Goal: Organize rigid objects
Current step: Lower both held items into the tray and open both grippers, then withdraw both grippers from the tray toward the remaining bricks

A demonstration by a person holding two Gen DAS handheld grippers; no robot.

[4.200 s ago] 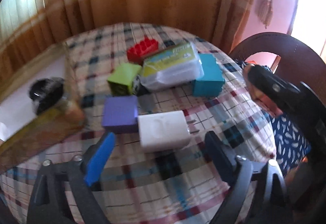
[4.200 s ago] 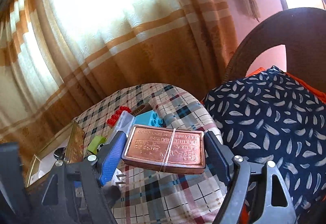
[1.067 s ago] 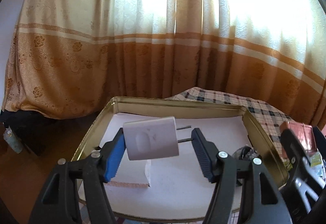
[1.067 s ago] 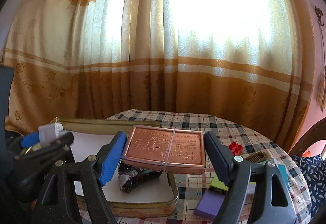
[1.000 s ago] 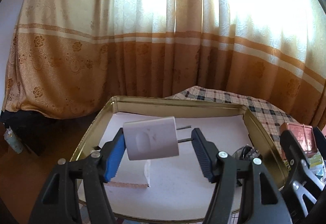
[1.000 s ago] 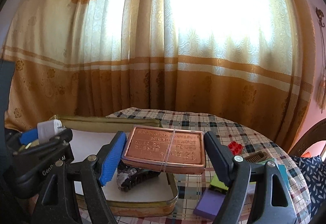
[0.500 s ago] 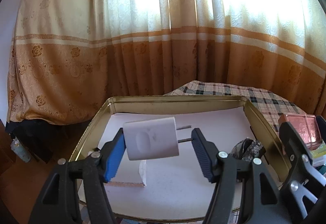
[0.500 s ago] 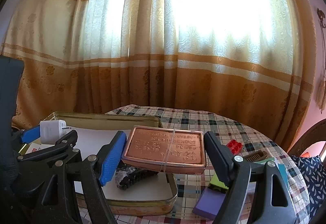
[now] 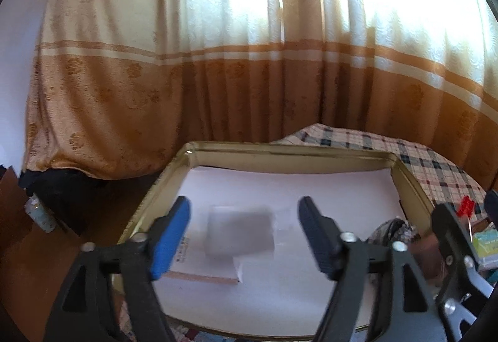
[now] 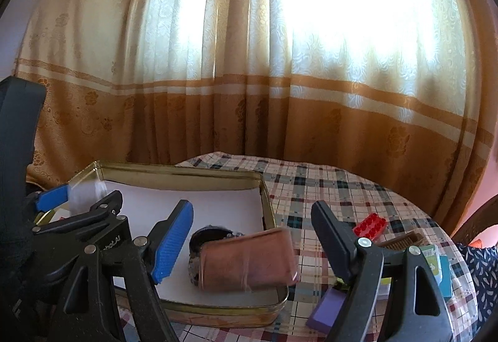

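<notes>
My left gripper [image 9: 242,233] hovers over the gold tray [image 9: 280,152], its jaws opening. The white charger [image 9: 239,231] is a blur between them, free of both pads, just above the white paper lining. My right gripper [image 10: 252,239] stands open at the tray's near right corner. The copper tin [image 10: 246,261], blurred and tilted, sits below its fingers, on the black round object [image 10: 208,236] and against the tray rim [image 10: 267,192]. In the right wrist view the left gripper [image 10: 81,202] shows at the far left with the charger [image 10: 82,195] as a pale smear.
On the checked tablecloth [image 10: 326,186] right of the tray lie a red brick [image 10: 370,225], a brown comb [image 10: 401,241], a purple block [image 10: 326,311] and a teal box [image 10: 442,273]. Orange-banded curtains hang close behind. A chair back shows at far right.
The left jaws have spread and the white charger has slipped out, dropping toward the paper. The copper tin has left the right jaws and tipped down into the tray. Neither hand has shifted.
</notes>
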